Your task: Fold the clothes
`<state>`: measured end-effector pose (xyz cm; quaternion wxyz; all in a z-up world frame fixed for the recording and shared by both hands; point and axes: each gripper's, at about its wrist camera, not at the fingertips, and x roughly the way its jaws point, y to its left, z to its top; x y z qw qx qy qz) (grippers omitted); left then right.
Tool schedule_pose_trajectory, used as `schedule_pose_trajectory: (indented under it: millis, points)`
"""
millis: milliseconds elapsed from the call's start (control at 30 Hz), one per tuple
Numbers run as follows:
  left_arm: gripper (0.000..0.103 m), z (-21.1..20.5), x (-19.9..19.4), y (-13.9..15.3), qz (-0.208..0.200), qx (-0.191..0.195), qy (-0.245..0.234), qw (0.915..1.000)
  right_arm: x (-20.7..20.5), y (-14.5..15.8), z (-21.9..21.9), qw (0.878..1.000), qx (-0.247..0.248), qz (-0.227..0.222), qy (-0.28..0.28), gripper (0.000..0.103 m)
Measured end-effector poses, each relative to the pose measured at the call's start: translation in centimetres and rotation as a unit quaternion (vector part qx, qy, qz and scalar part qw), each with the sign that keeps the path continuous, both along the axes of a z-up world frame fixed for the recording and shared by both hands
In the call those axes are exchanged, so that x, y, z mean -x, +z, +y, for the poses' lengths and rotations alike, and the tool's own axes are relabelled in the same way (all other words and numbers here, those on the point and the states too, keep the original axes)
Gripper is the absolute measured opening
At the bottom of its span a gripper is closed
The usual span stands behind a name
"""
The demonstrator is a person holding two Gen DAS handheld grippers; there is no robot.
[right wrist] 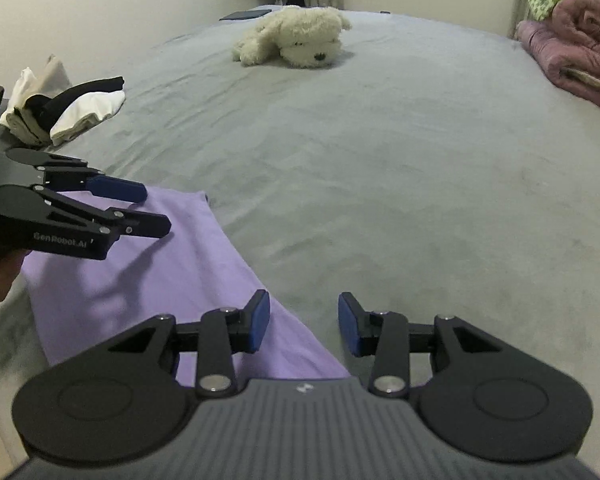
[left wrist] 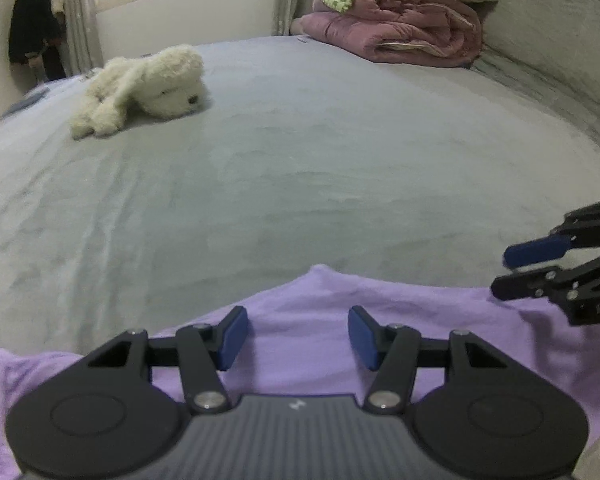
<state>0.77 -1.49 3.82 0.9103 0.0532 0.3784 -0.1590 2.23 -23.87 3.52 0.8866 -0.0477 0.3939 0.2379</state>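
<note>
Lying, lower frame: the shirt spreads flat on the bed, likely smoothed so its edges can be reached.
Left gripper: fingers spread, holding nothing, poised over the shirt's middle.
Right gripper: fingers spread, empty, straddling the shirt's right edge, seemingly lined up on that edge.
Pile, upper left in the right view: cloth heaped apart, perhaps other clothes.
Toy, upper centre: well clear.
</note>
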Motion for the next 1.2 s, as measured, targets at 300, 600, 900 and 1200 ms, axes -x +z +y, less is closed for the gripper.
schedule_pose_trajectory:
  millis: [300, 600, 900, 1200]
  points:
    - [0.057, -1.4, -0.1, -0.9, -0.013, -0.014, -0.027, 0.9995, -0.5, 0.0, -2.9, 0.999, -0.011, 0.026, 0.028, 0.042]
    - [0.057, -1.5, -0.3, -1.2, -0.018, -0.026, -0.030, 0.9991, 0.9, -0.8, -0.1, 0.995, 0.051, -0.006, 0.086, 0.004]
    - [0.056, -0.4, 0.0, 0.1, -0.023, 0.048, -0.038, 0.9979, 2.4, 1.1, -0.2, 0.994, 0.032, -0.050, 0.094, 0.002]
    - [0.058, -1.4, 0.8, 0.6, -0.016, 0.090, -0.039, 0.9950, 6.0, 0.8, 2.0, 0.984, 0.057, -0.060, 0.157, 0.002]
